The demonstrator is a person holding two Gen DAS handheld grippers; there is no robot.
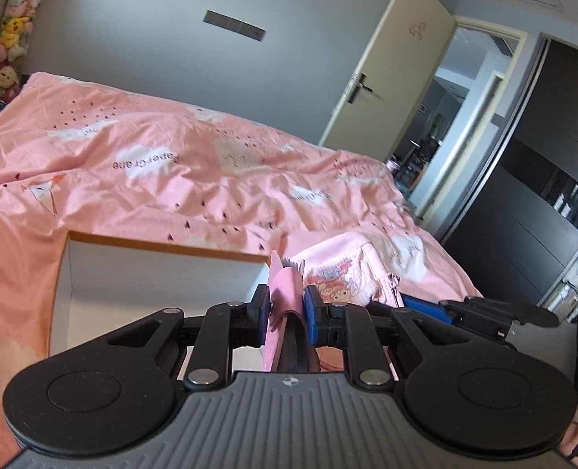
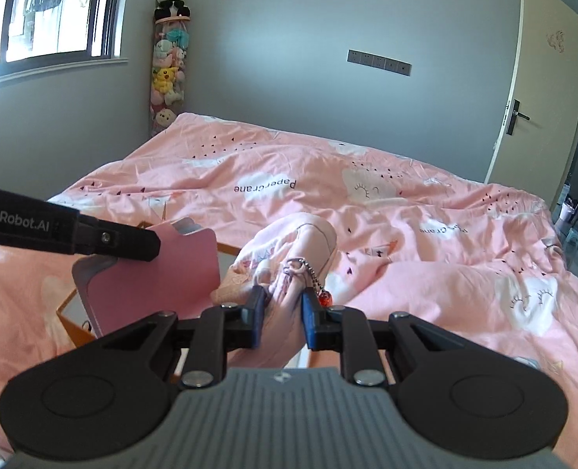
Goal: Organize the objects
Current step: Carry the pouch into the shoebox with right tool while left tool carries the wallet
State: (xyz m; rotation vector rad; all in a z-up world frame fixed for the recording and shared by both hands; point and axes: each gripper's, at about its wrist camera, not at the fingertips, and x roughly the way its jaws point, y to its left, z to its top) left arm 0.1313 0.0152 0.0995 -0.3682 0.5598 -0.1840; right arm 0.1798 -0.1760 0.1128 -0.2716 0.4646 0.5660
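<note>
The left gripper (image 1: 287, 314) is clamping its jaws on a pink notebook (image 2: 160, 269), the right gripper (image 2: 283, 312) on a pink pouch (image 2: 289, 246), both above the box (image 1: 152, 273) on the bed (image 1: 171, 164). Thin grips are risking slips.

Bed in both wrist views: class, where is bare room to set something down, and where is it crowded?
Free: the pink duvet from the grey wall to the door, and right of the pink pouch. Crowded: the near left, where the white box, pink folder and both claws meet.
</note>
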